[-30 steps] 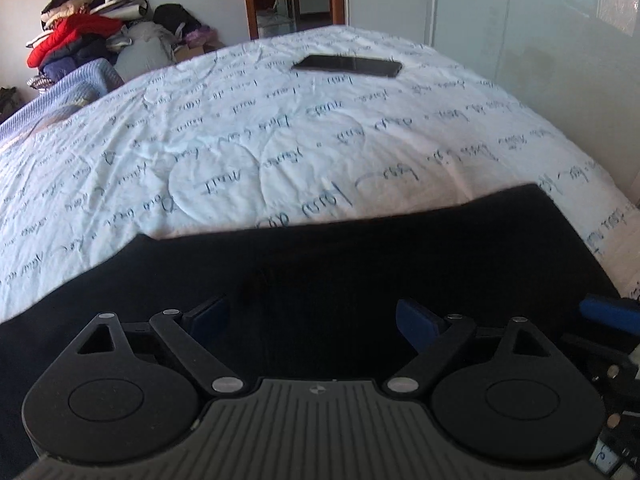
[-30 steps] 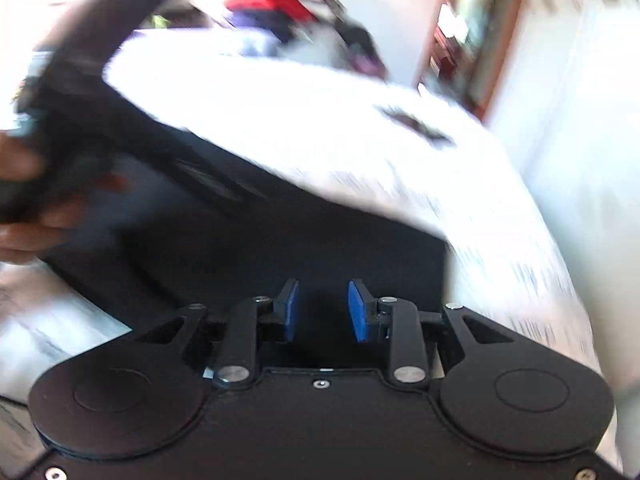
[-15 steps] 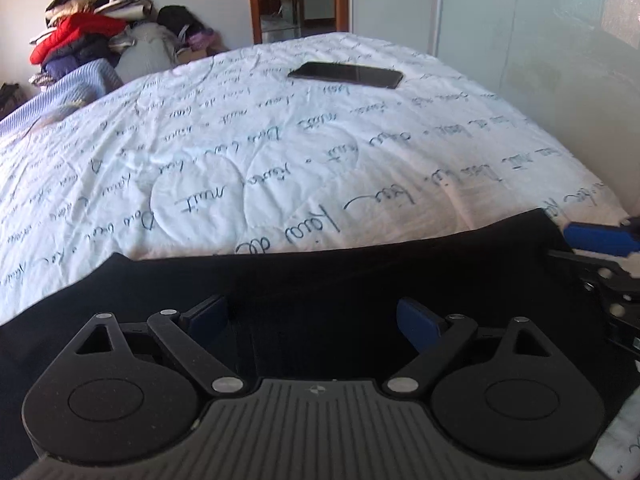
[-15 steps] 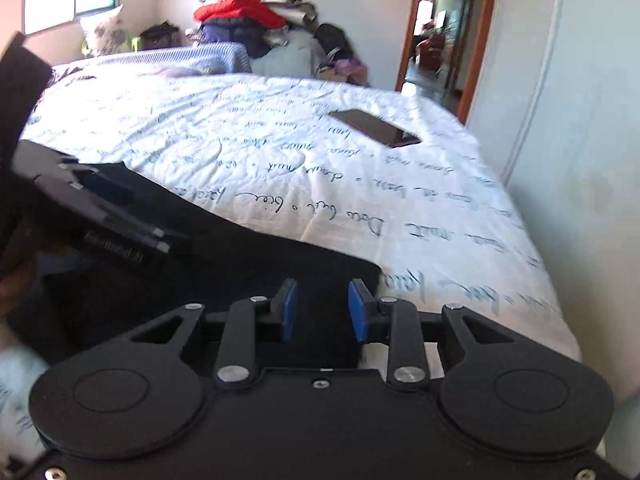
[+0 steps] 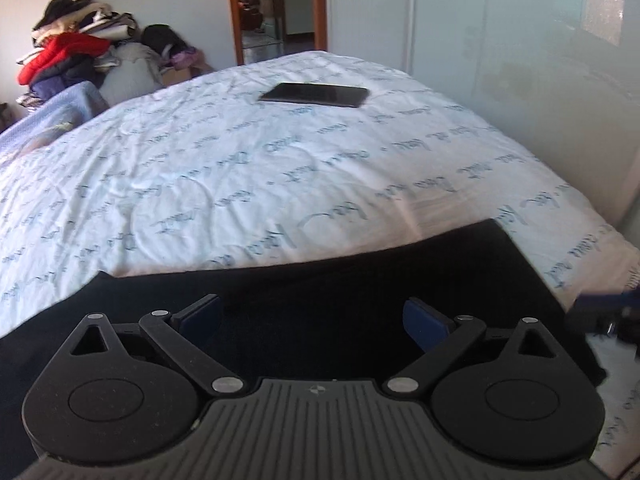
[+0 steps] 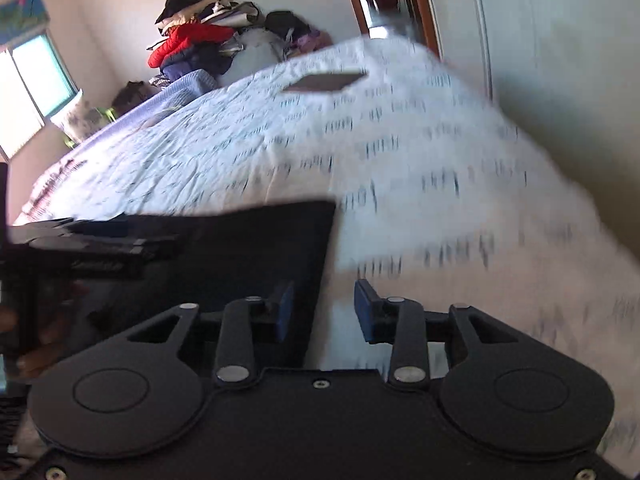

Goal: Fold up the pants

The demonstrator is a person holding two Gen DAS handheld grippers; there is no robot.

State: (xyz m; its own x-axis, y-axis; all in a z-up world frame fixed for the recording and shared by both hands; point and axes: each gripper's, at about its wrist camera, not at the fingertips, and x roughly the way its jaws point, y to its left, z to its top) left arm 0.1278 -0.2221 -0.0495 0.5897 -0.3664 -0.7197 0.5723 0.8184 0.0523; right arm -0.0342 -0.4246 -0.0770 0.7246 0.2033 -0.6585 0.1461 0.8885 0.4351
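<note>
Black pants (image 5: 360,280) lie flat near the bed's front edge on a white quilt with blue writing. In the left wrist view my left gripper (image 5: 312,316) is wide open over the pants, holding nothing. The right gripper's blue tip shows at that view's right edge (image 5: 608,304). In the right wrist view, which is blurred, the pants (image 6: 240,248) have a straight right edge. My right gripper (image 6: 322,310) is partly open over that edge, empty. The left gripper (image 6: 80,248) shows at the left.
A dark phone (image 5: 316,95) lies further back on the quilt (image 5: 240,168). A pile of clothes (image 5: 68,60) sits by the far wall, beside a doorway (image 5: 276,4). A pale wardrobe wall (image 5: 520,60) runs along the right of the bed.
My right gripper has swung right to the pants' right edge, tilted, and its jaws have opened a little. My left gripper has stayed wide open over the pants and shifted slightly.
</note>
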